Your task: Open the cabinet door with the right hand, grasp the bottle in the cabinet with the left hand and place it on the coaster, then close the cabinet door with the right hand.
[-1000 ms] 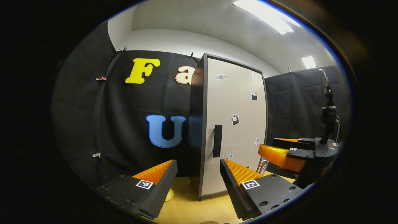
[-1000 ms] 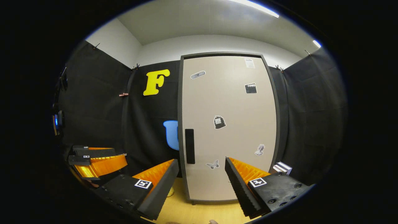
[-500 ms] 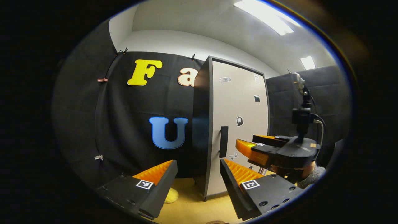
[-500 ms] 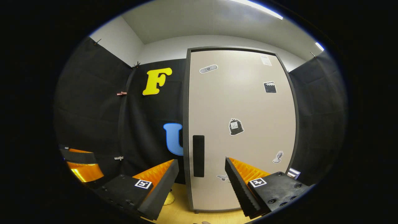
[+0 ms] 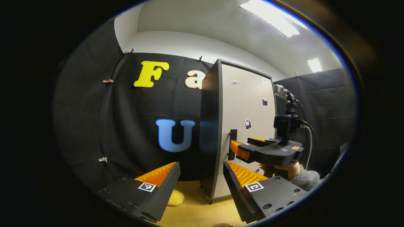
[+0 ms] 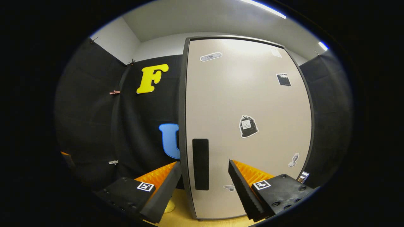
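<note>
Cabinet door (image 6: pixel 246 126) seen shut, flush in dark frame; bottle hidden behind it. Right claw (image 6: pixel 204 184) spread wide, nothing held, dark vertical handle (image 6: pixel 200 164) framed between its fingers, contact not discernible. In left gripper view, right claw (image 5: pixel 235 150) seen close to handle (image 5: pixel 233 143), held by hand (image 5: pixel 292 168). Left claw (image 5: pixel 202 186) spread wide, nothing held, near above yellow counter (image 5: pixel 195 211), left of cabinet (image 5: pixel 210 132). Yellow soft object (image 5: pixel 175 198) lying on counter beside cabinet base.

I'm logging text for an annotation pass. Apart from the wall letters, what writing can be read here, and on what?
Cabinet door stickers: too small and blurred to read.
Square markers on the right gripper: black-and-white patterns, no words.
Nothing else legible.
</note>
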